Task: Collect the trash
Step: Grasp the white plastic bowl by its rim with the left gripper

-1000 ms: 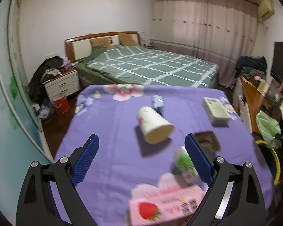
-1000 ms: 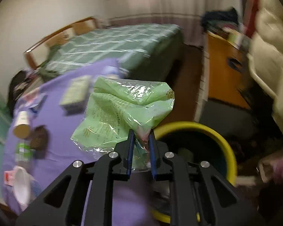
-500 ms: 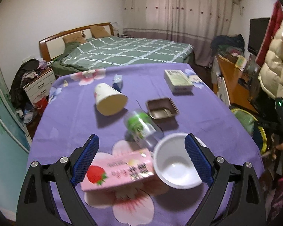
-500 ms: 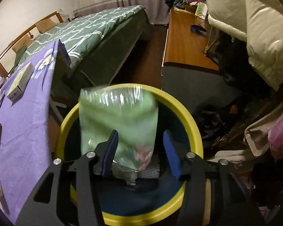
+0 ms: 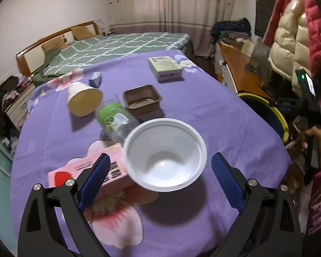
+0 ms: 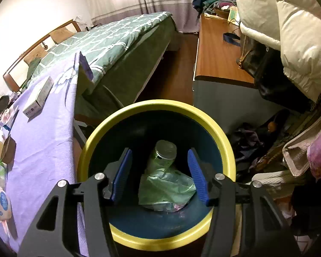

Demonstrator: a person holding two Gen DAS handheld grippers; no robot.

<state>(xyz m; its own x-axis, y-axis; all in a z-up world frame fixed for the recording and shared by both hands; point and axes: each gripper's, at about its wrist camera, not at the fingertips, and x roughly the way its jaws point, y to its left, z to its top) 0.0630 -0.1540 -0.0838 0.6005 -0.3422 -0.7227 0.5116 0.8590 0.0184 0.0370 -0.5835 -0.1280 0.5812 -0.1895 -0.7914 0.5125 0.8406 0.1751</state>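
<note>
My left gripper (image 5: 160, 177) is open, its jaws either side of a white plastic bowl (image 5: 164, 154) that rests on a pink strawberry carton (image 5: 92, 171) on the purple tablecloth (image 5: 214, 115). Behind lie a green-labelled bottle (image 5: 115, 117), a tipped paper cup (image 5: 83, 99), a brown tray (image 5: 142, 99), a small blue carton (image 5: 95, 79) and a box (image 5: 164, 68). My right gripper (image 6: 160, 175) is open and empty above the yellow-rimmed bin (image 6: 156, 109). A green plastic bag (image 6: 167, 188) and a jar (image 6: 164, 152) lie inside the bin.
The bin (image 5: 265, 109) stands right of the table, beside a wooden desk (image 6: 218, 49) with coats. A green bed (image 5: 117, 45) lies behind the table. The table edge (image 6: 72, 115) is left of the bin.
My right gripper opened and the green bag dropped into the bin. My left gripper moved toward the white bowl, which now sits between its jaws.
</note>
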